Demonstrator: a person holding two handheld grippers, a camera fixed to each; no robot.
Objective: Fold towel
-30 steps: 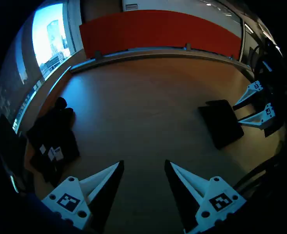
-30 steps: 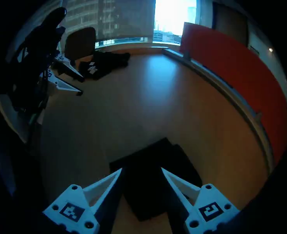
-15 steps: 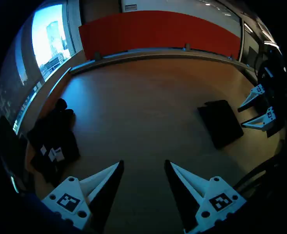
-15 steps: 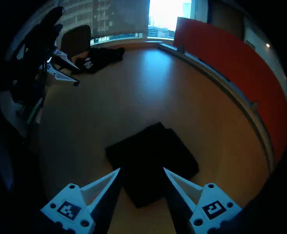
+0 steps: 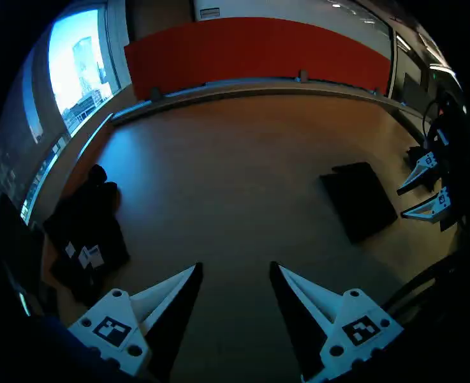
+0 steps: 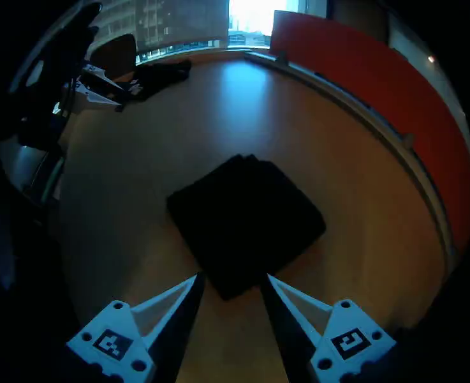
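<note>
Left gripper view: the left gripper [image 5: 235, 265] sits at the lower edge, with its jaws spread wide and nothing between them but bare wood of the table [image 5: 235, 159]. The towel [image 5: 360, 199] lies flat on the table as a dark, folded rectangle, well apart from these fingers, ahead and off to their right. The right gripper [image 5: 400, 205] stands at the far right edge of this view, just beside the towel's outer side, fingers pointing toward it and spread apart. A dark pile of fabric [image 5: 85, 233] with small white tags rests near the table's left edge. A red partition [image 5: 260, 51] runs along the far side of the table, and a bright window [image 5: 75, 70] is at upper left. Right gripper view: the right gripper [image 6: 233, 277] is released, its jaws apart and gripping nothing. The towel [image 6: 247, 223] lies directly ahead of it, one corner pointing back toward the gripper. That near corner falls between the two fingertips. Whether either finger touches the cloth cannot be determined. The left gripper [image 6: 121, 97] appears at upper left, well apart from the towel, with jaws apart. The dark pile of fabric [image 6: 161, 71] lies just beyond it near the window [image 6: 254, 7].
</note>
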